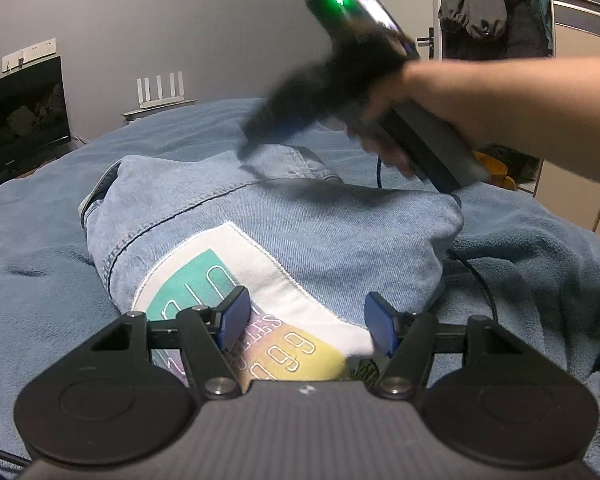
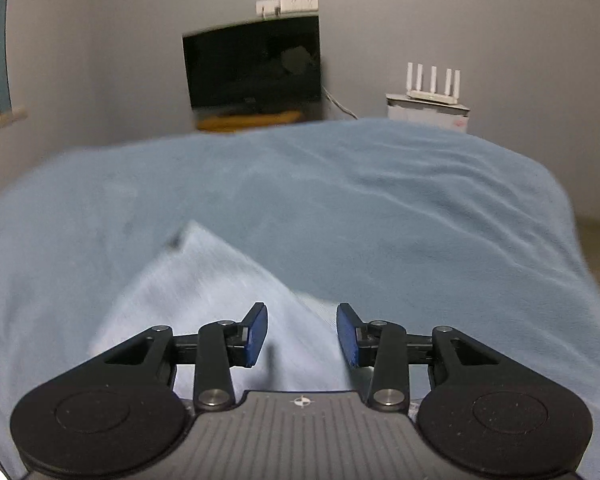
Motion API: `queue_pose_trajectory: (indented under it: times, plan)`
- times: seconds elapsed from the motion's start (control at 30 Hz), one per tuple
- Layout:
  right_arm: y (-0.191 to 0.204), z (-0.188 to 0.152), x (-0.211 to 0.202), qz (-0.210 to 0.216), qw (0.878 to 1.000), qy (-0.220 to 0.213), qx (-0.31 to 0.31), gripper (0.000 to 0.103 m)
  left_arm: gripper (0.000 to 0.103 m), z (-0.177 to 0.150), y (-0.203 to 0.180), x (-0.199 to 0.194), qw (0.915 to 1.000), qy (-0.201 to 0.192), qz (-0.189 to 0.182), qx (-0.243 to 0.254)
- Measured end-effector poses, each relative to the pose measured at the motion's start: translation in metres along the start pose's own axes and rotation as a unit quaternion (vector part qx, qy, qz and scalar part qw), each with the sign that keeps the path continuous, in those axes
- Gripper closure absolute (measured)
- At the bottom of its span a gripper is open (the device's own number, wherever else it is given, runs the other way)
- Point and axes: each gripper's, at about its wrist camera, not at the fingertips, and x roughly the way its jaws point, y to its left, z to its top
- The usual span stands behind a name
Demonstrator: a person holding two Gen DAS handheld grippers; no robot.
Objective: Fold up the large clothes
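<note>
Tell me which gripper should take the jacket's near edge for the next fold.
Left, probably. The left gripper sits open right over the printed patch at the denim jacket's near edge. The right gripper, also open, is over the far side.

This was a bedroom in a home. A wide bed covered by a soft blue fleece blanket (image 2: 380,208) filled the room. Beyond the bed's far edge, against a plain grey wall, stood a dark flat television screen (image 2: 254,66) and a white router with upright antennas (image 2: 434,82) on a small stand. To the bed's right, dark clothes (image 1: 474,8) hung by an open wardrobe.
</note>
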Motion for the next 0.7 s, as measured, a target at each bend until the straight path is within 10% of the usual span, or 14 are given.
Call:
queue_pose_trajectory:
  times: [0.23, 0.4, 0.7]
  plan:
    - [-0.009, -0.023, 0.022, -0.022, 0.999, 0.015, 0.022, 0.056, 0.04, 0.001, -0.004, 0.001, 0.9998, 0.003, 0.011, 0.019]
    - [-0.017, -0.037, -0.053, -0.008, 0.997, -0.045, 0.058, 0.047, 0.04, 0.01, 0.003, -0.029, 0.9998, -0.007, 0.018, -0.002]
    - [-0.042, -0.109, -0.135, 0.05, 0.982, -0.008, 0.184, 0.023, 0.04, 0.012, 0.011, -0.051, 0.9978, 0.036, 0.019, -0.051]
